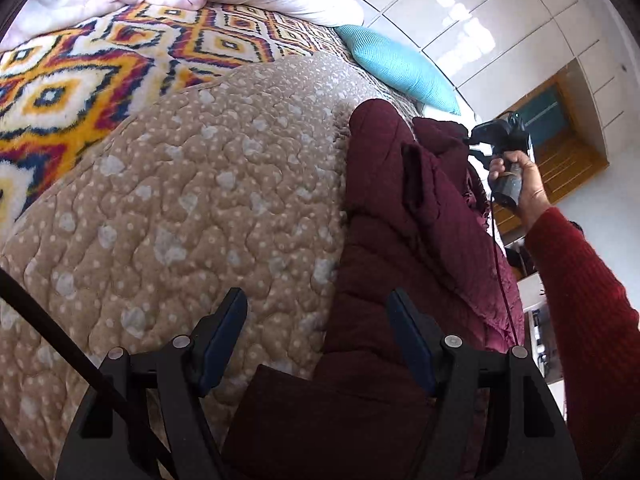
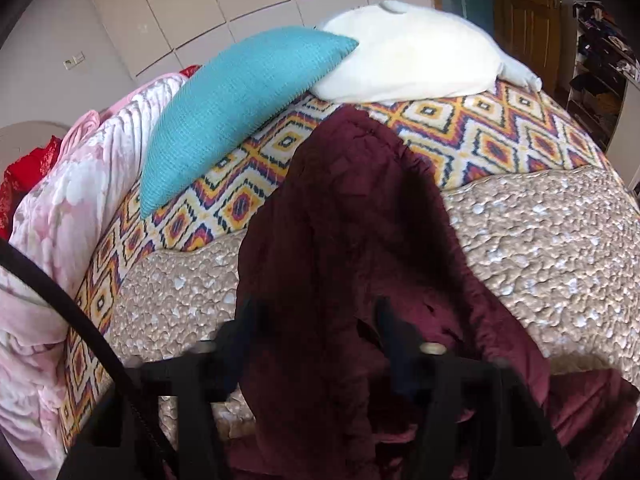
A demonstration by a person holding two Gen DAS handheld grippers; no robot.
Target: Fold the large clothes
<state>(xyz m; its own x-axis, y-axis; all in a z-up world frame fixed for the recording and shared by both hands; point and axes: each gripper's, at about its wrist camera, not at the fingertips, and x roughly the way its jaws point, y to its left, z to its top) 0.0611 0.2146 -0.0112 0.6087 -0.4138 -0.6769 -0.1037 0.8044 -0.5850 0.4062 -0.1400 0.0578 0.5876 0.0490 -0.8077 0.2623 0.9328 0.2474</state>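
left hand-held gripper: released, over maroon coat | right hand-held gripper: blurred, state indeterminate | coat lay on bed quilt

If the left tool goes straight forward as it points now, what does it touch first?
Probably the maroon coat: it lies between the open fingers of the left tool and runs ahead. Depth is unclear.

A maroon quilted coat lies on a beige dotted quilt spread over a diamond-patterned blanket on the bed; behind it, a turquoise knitted cushion sits left of a white pillow.
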